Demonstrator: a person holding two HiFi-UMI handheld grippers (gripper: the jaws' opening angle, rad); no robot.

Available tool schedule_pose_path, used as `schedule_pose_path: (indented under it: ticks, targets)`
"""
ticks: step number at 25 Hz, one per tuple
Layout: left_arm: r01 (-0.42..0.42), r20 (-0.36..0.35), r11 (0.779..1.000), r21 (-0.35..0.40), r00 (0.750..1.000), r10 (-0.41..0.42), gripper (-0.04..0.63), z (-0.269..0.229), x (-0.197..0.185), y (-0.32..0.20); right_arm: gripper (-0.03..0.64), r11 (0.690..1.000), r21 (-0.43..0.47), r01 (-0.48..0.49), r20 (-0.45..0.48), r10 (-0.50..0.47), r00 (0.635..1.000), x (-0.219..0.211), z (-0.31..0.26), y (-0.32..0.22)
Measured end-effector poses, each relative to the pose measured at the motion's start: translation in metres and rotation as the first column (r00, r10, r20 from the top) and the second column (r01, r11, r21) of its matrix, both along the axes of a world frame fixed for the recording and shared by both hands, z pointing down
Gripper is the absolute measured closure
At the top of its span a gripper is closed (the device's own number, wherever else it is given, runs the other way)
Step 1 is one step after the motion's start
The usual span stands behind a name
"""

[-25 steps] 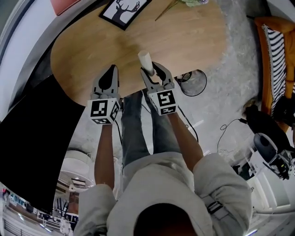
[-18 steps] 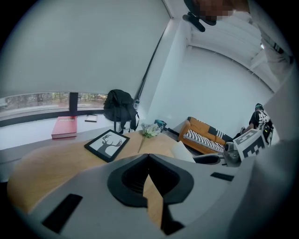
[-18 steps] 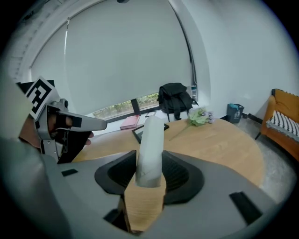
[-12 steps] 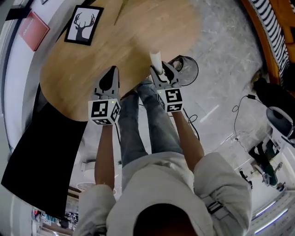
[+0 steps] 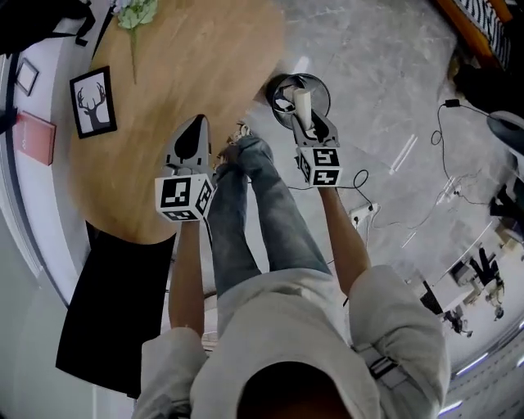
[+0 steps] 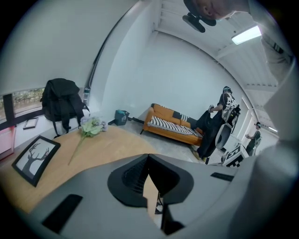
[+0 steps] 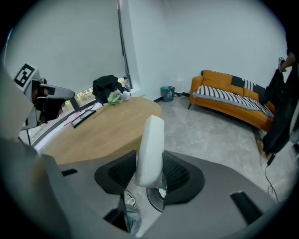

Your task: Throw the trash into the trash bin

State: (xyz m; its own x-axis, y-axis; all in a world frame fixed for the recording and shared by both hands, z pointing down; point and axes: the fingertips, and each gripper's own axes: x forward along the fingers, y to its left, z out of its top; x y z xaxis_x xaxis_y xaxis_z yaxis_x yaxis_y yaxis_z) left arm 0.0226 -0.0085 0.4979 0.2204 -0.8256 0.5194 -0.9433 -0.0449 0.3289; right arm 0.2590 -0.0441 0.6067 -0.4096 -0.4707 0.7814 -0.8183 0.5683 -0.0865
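- Trash [image 5: 302, 105], a short white stick, pinched between the two jaws of the right gripper [image 5: 308, 123], poking up past the tips.
- Held right over the round black trash bin [image 5: 326, 92], top middle of the head view, not inside yet.
- Left gripper [image 5: 196, 123] with jaws pressed together and nothing between them, over the wooden table [image 5: 180, 65], left of the middle.
- Table edge just beside the bin, on its left side.
- Legs [image 5: 262, 213] in grey jeans between the two grippers, one shoe [image 5: 236, 135] near the bin.
- On the table: deer picture [image 5: 92, 101] at the left, flower [image 5: 135, 12] at the upper left.
- Far back in the gripper views: orange sofa [image 7: 233, 100] at the right, black backpack [image 6: 60, 102] at the left.
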Motion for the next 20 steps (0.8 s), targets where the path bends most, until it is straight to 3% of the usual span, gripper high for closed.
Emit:
schedule_pose_path:
  ticks: [4,6,8,10,15,20]
  targets:
    - [-0.072,0.0,0.997,-0.006,0.997,0.072,0.578,-0.002,0.031,-0.014,0.42,0.993,-0.07,-0.097,-0.05,0.094,0.994,0.05,0.028,0.003]
    - [-0.09,0.0,0.996,-0.008,0.996,0.09,0.578,-0.002,0.04,-0.019,0.392,0.984,-0.121,-0.127,-0.084,0.118,0.99,0.066,0.048,0.005]
    - [-0.099,0.001,0.995,-0.008,0.995,0.099,0.577,-0.001,0.045,-0.022,0.321,0.972,-0.161,-0.169,-0.134,0.148,0.98,0.08,0.065,0.003]
    - [-0.098,0.002,0.995,-0.011,0.995,0.098,0.578,-0.001,0.047,-0.022,0.321,0.964,-0.191,-0.187,-0.144,0.161,0.976,0.086,0.074,0.002]
    - [-0.06,0.006,0.998,-0.014,0.998,0.06,0.578,-0.002,0.04,-0.02,0.325,0.978,-0.183,-0.097,-0.101,0.08,0.992,0.064,0.067,-0.001]
    - [0.011,0.014,1.0,-0.005,1.0,-0.011,0.578,-0.008,0.019,-0.012,0.402,0.987,-0.158,0.008,-0.046,-0.016,0.999,0.02,0.049,-0.005]
